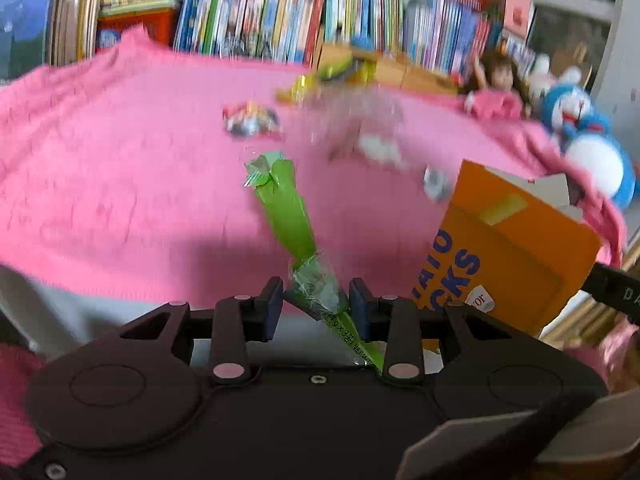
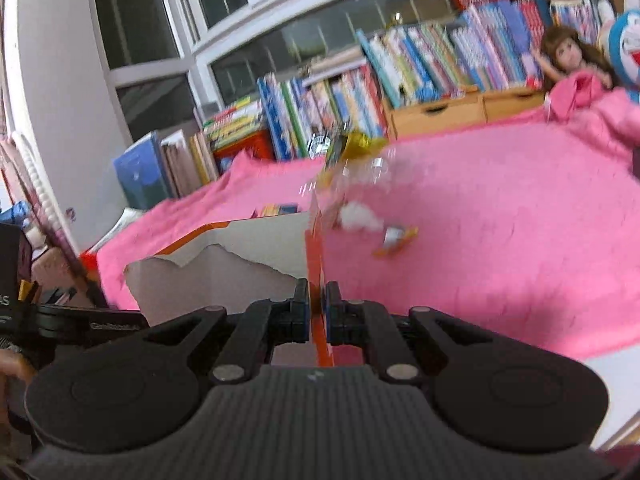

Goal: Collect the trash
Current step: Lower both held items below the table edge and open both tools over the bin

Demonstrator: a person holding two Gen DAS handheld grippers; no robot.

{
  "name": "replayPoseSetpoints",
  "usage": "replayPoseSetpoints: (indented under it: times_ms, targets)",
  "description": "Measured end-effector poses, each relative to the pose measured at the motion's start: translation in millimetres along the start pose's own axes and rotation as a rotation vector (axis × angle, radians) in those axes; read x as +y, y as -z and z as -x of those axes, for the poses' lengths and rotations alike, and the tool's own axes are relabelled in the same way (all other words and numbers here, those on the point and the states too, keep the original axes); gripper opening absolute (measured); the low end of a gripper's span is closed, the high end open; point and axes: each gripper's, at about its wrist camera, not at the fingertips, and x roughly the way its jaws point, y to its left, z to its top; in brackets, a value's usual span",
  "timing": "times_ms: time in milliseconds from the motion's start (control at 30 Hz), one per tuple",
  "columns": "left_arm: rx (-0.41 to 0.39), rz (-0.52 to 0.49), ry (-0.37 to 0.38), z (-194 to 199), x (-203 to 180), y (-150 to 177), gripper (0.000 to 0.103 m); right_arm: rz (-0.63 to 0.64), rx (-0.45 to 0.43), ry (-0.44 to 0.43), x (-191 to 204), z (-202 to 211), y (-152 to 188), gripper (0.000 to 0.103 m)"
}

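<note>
My left gripper (image 1: pixel 316 298) is shut on a long green plastic wrapper (image 1: pixel 286 208) that sticks up and away over the pink blanket (image 1: pixel 120 168). To its right hangs an opened orange snack box (image 1: pixel 508 248). My right gripper (image 2: pixel 318 304) is shut on that orange snack box (image 2: pixel 314 248), pinching its thin side wall, with the grey inside of the box to the left. More trash lies on the blanket: a red and silver wrapper (image 1: pixel 252 120), a clear plastic bag (image 1: pixel 356 120) with white crumpled paper (image 1: pixel 380 150), a small silver wrapper (image 1: pixel 436 182), and yellow-green packets (image 1: pixel 332 74).
Rows of books (image 1: pixel 260 20) line the far edge of the bed. A doll (image 1: pixel 496 80) and a blue plush toy (image 1: pixel 588 136) sit at the right. Wooden drawers (image 2: pixel 460 110) stand under the books. Windows (image 2: pixel 200 20) are at the left in the right wrist view.
</note>
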Motion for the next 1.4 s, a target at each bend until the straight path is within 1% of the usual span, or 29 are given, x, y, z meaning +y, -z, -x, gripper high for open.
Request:
replayPoseSetpoints:
  times_ms: [100,233,333,500,600,733,867,933,1000,1033,1100,1133,1167,1200,1400]
  targets:
    - [0.085,0.019,0.003,-11.2,4.3,12.9,0.034,-0.016,0.068,-0.003,2.0,-7.8,18.8,0.010]
    - [0.217,0.038,-0.023,-34.4,9.1,34.6,0.034,-0.039,0.178,0.039,0.7,-23.4,40.6,0.010]
    - [0.289,0.048,-0.021,-51.0,12.6,51.1,0.034,-0.065,0.260,0.079,-5.5,-39.6,57.4,0.010]
    - [0.410,0.022,-0.041,-76.3,14.5,73.0,0.034,-0.109,0.381,0.131,-20.3,-67.8,85.8,0.011]
    - [0.435,0.017,-0.048,-85.4,14.9,80.8,0.034,-0.129,0.422,0.143,-27.0,-78.9,97.8,0.011]
    - [0.468,0.004,-0.052,-97.9,14.0,87.3,0.034,-0.136,0.451,0.148,-29.5,-92.2,102.8,0.012]
    - [0.489,-0.012,-0.059,-108.6,9.8,90.0,0.035,-0.129,0.488,0.151,-28.0,-104.1,104.8,0.016]
    - [0.498,-0.015,-0.059,-115.1,6.5,86.5,0.034,-0.126,0.497,0.144,-25.5,-109.1,105.3,0.020]
    - [0.503,-0.019,-0.062,-116.7,8.1,86.3,0.035,-0.128,0.500,0.135,-24.7,-114.2,102.8,0.028]
    - [0.505,-0.021,-0.066,-117.6,8.2,86.8,0.035,-0.133,0.498,0.129,-24.5,-114.8,102.5,0.030]
    - [0.510,-0.026,-0.076,-121.7,6.4,85.9,0.039,-0.139,0.495,0.117,-24.2,-118.2,101.4,0.035]
    - [0.512,-0.025,-0.080,-122.7,7.0,86.3,0.042,-0.142,0.495,0.114,-24.2,-119.7,100.9,0.038]
    - [0.512,-0.024,-0.082,-123.4,7.9,86.5,0.044,-0.146,0.495,0.108,-24.6,-119.7,100.5,0.046]
    - [0.511,-0.022,-0.081,-123.4,8.4,86.0,0.044,-0.150,0.491,0.104,-25.3,-119.6,99.7,0.051]
    - [0.491,-0.022,-0.092,-121.5,12.8,83.7,0.048,-0.156,0.475,0.095,-27.2,-115.9,94.9,0.054]
